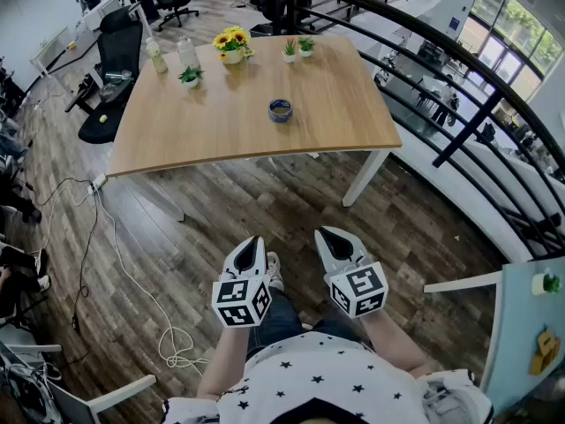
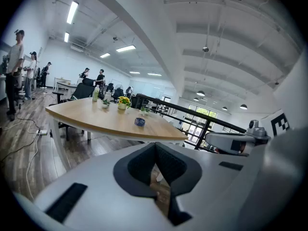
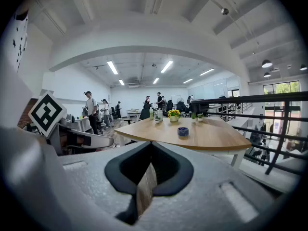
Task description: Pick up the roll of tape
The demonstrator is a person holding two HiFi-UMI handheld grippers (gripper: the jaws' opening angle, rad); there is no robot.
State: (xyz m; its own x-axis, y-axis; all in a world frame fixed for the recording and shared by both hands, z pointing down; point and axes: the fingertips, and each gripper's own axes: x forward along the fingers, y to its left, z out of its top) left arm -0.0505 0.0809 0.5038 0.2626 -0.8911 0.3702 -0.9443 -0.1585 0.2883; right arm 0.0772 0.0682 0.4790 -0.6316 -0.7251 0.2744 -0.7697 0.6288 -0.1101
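A blue roll of tape [image 1: 281, 110] lies flat near the middle of the wooden table [image 1: 335, 126], far ahead of both grippers. The roll of tape [image 2: 139, 121] also shows in the left gripper view, and the roll of tape [image 3: 183, 131] in the right gripper view. My left gripper [image 1: 254, 242] and right gripper [image 1: 328, 235] hang side by side over the floor, short of the table's near edge. Both are shut with nothing between their jaws. From its own view the left gripper [image 2: 155, 146] points toward the table, as does the right gripper [image 3: 151, 146].
A pot of yellow flowers [image 1: 233, 46], small potted plants [image 1: 191, 77] and bottles [image 1: 157, 57] stand along the table's far side. A black railing [image 1: 459, 140] runs along the right. Office chairs [image 1: 119, 51] stand at the left, and a white cable [image 1: 132, 281] trails over the floor.
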